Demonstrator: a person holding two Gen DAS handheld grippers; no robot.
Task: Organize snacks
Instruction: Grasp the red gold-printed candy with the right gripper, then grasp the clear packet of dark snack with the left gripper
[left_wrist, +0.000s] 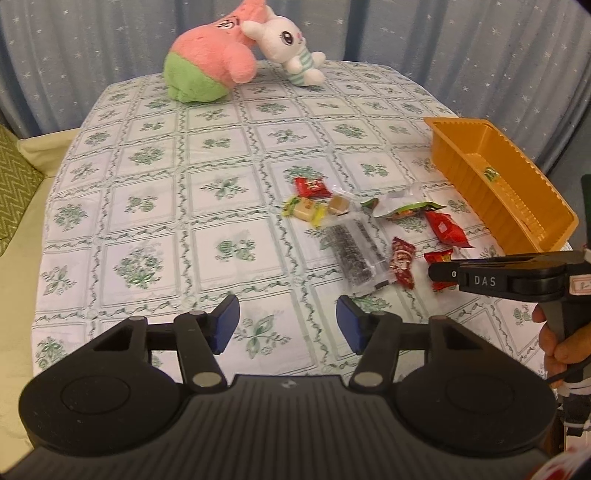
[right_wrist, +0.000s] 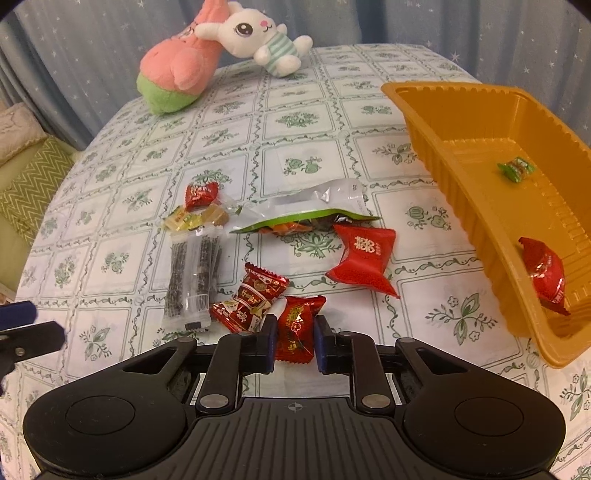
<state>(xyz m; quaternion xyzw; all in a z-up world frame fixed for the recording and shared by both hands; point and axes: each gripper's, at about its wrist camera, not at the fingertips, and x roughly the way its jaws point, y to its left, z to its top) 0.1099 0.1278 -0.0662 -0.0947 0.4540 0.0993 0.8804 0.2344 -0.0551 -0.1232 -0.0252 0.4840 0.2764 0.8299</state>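
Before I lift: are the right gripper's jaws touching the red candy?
Touching. The right wrist view shows both jaws of the right gripper pressed against the red candy.

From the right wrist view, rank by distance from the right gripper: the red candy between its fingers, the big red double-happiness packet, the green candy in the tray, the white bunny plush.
1. Red candy, inside the right gripper.
2. Big red packet, ahead, slightly right.
3. Green candy, in the orange tray, far right.
4. White bunny plush, back edge of the table.

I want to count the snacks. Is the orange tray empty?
No. The orange tray holds a green candy and a red candy.
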